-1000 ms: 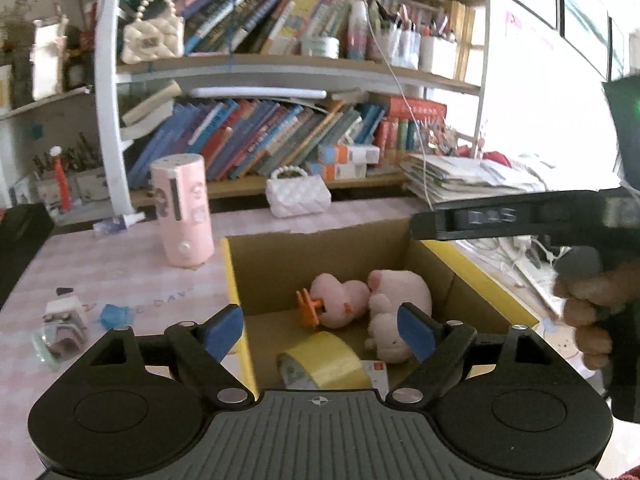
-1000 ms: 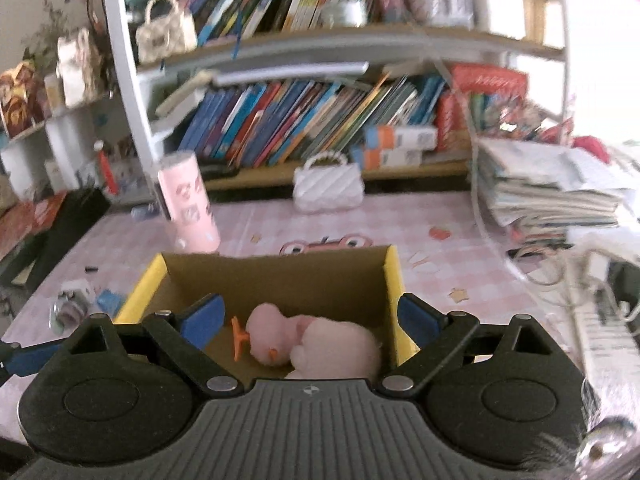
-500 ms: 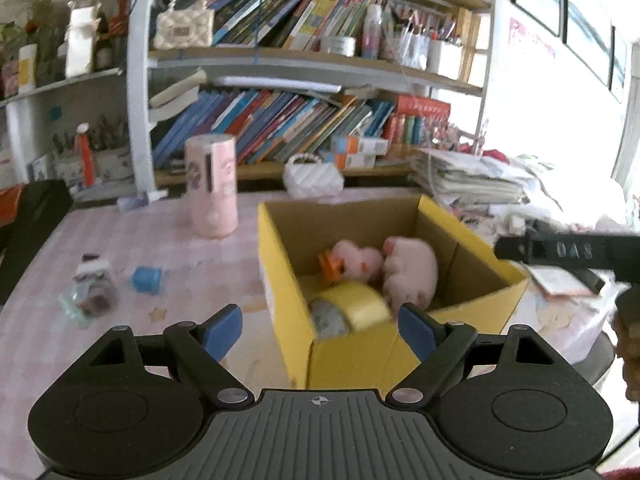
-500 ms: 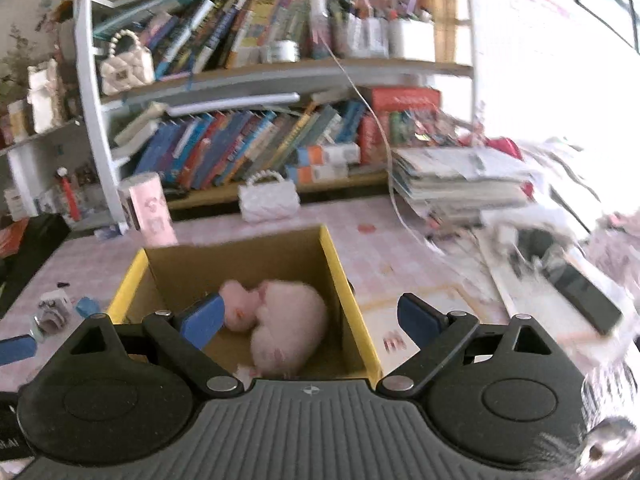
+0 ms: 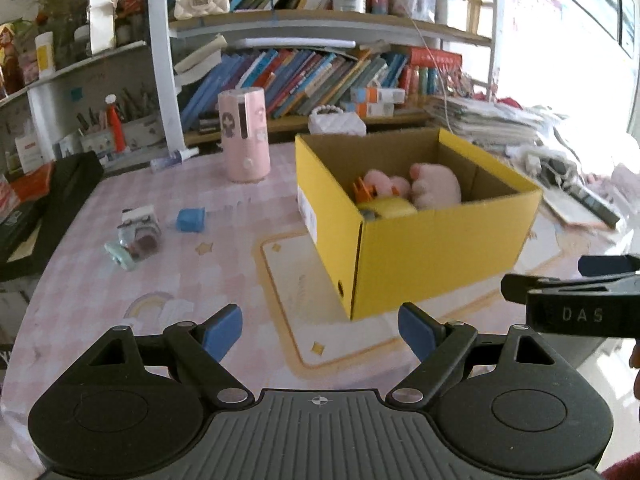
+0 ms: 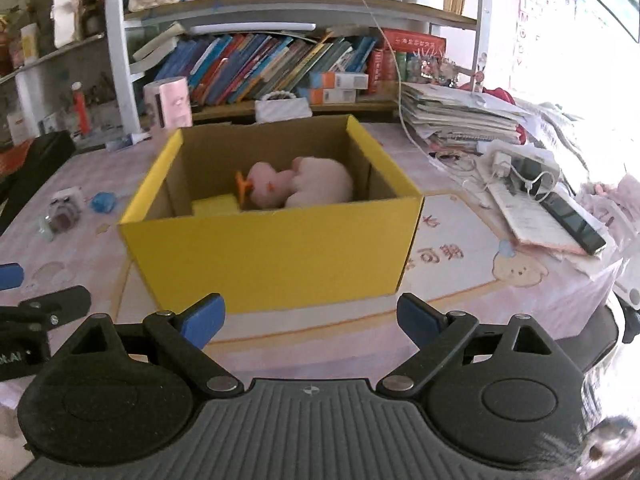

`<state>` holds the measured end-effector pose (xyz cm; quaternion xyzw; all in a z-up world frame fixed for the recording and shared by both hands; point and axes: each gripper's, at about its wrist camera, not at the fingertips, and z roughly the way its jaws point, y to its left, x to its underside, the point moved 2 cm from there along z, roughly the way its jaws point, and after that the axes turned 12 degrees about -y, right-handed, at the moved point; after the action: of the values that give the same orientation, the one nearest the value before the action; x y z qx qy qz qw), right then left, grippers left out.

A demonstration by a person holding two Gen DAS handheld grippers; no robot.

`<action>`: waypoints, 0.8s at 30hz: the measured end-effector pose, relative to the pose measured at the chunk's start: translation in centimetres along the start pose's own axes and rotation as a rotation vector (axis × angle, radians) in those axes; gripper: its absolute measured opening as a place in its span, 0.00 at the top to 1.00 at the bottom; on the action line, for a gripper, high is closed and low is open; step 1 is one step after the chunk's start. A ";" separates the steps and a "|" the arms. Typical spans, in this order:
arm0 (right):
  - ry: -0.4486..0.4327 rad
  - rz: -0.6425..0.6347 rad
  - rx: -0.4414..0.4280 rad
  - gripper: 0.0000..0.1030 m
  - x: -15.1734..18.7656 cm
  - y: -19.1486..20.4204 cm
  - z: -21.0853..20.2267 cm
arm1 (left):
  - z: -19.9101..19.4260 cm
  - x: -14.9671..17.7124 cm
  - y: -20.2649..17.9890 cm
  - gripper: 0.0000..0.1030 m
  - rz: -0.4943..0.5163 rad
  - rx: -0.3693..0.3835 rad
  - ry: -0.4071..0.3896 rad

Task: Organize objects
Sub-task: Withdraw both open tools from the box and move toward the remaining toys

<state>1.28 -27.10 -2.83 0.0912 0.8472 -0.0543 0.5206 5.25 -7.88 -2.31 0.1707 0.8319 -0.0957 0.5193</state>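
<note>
A yellow cardboard box (image 5: pixel 440 252) stands open on the pink table; it also shows in the right wrist view (image 6: pixel 276 256). Inside lie a pink plush toy (image 5: pixel 434 188), a smaller pink plush with an orange beak (image 5: pixel 380 184) and a yellow tape roll (image 5: pixel 386 208). My left gripper (image 5: pixel 320 330) is open and empty, in front of the box and clear of it. My right gripper (image 6: pixel 310 316) is open and empty, just before the box's front wall. On the table left of the box lie a small blue cap (image 5: pixel 191 219) and a small jar with a teal lid (image 5: pixel 136 238).
A pink cylinder (image 5: pixel 243 140) stands behind the box, a white handbag (image 5: pixel 337 122) near the bookshelf (image 5: pixel 320 76). A black case (image 5: pixel 44 208) lies at the left edge. Stacked papers (image 6: pixel 456 116), a charger and a phone (image 6: pixel 572 220) clutter the right side.
Both grippers have pulled back and away from above the box; the box now shows whole from the front. Both stayed open and empty.
</note>
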 end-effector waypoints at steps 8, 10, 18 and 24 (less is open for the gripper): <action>0.037 0.020 -0.023 0.10 1.9 1.9 -1.9 | -2.1 2.0 1.4 0.15 0.008 0.000 0.046; 0.046 0.019 -0.033 0.10 2.3 2.5 -2.2 | -2.6 2.4 1.9 0.15 0.004 -0.007 0.055; 0.069 0.005 -0.088 0.10 3.4 5.3 -3.1 | -4.6 3.7 4.1 0.15 -0.014 -0.049 0.079; 0.082 -0.024 -0.148 0.10 3.9 7.8 -3.4 | -5.9 4.5 6.0 0.15 -0.038 -0.094 0.088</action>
<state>-1.79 -18.45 -4.73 0.0443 0.8706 0.0060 0.4900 0.83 0.51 -3.59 0.1345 0.8606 -0.0588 0.4877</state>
